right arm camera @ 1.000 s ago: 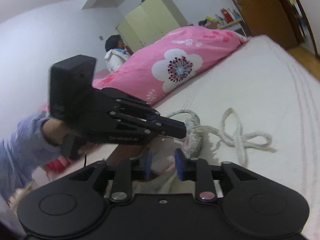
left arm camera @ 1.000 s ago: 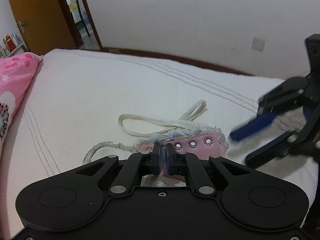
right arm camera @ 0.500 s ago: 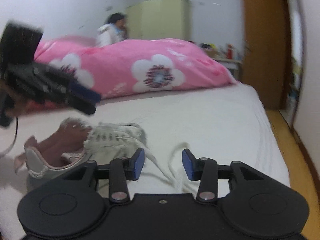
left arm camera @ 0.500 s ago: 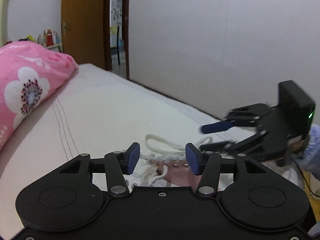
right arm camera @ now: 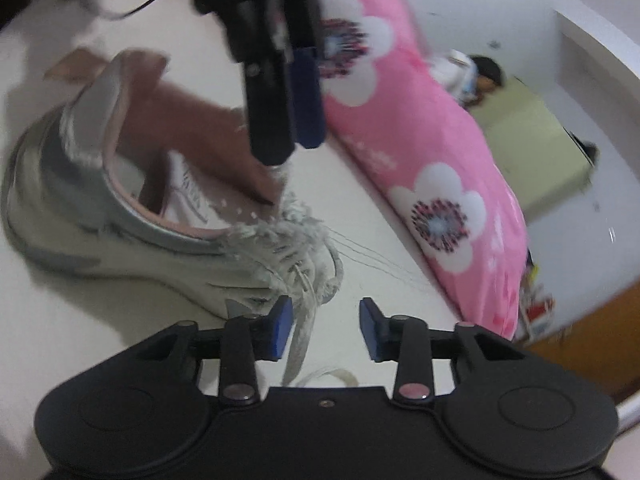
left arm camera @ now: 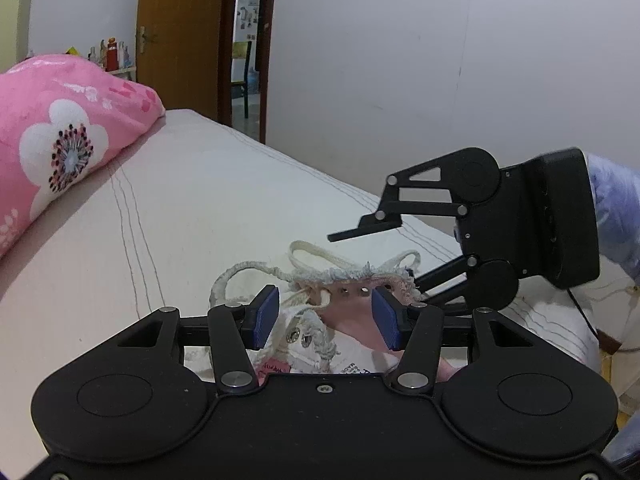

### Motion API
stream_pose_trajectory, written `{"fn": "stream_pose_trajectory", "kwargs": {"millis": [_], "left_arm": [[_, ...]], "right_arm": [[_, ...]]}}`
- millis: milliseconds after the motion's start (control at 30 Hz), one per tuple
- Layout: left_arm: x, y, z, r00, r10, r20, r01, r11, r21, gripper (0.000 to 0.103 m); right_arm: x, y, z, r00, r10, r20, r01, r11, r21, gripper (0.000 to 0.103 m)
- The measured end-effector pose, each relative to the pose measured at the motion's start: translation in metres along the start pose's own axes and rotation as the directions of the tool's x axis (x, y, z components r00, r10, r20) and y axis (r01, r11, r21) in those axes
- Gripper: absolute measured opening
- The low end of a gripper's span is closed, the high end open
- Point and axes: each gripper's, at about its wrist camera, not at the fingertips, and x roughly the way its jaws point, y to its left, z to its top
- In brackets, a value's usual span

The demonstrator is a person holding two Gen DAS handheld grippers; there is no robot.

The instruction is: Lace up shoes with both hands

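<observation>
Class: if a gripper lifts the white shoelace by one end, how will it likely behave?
The shoelace would probably droop, since it already lies in slack loops on the bed. Its frayed weave looks grippy. It seems threaded through the shoe, so pulling may drag that.

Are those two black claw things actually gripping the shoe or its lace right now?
No, neither grips anything. The left gripper stands open over the shoe. The right gripper is closing, with the lace beside its one pad, not pinched.

Shoe (right arm camera: 120, 216) on bed (right arm camera: 60, 340), beside quilt (right arm camera: 432, 152)
</observation>
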Motion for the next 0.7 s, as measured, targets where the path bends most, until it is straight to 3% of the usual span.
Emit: {"fn": "stream_pose_trajectory", "kwargs": {"millis": [100,267,367,700], "left_arm": [[-0.002,0.002,-0.004,1.000,-0.004,0.012,0.004,1.000,-0.009,0.051],[-0.004,0.007,-0.012,1.000,-0.006,0.023,0.007,1.000,-0.030,0.051],[-0.003,0.011,-0.015,1.000,-0.010,0.022,0.011,0.999,-0.038,0.051],[-0.004,0.014,-0.025,0.999,-0.023,0.032,0.025,0.998,-0.057,0.052]], "right_arm": [[0.000,0.009,0.009,1.000,0.018,-0.020,-0.021,0.989,-0.147,0.031],[-0.002,0.018,0.023,0.997,0.050,-0.050,-0.061,0.962,-0.266,0.024],[-0.005,0.016,0.028,0.995,0.066,-0.074,-0.083,0.960,-0.268,0.018],[-0.017,0.015,0.038,0.994,0.063,-0.093,-0.091,0.936,-0.340,0.019]]}}
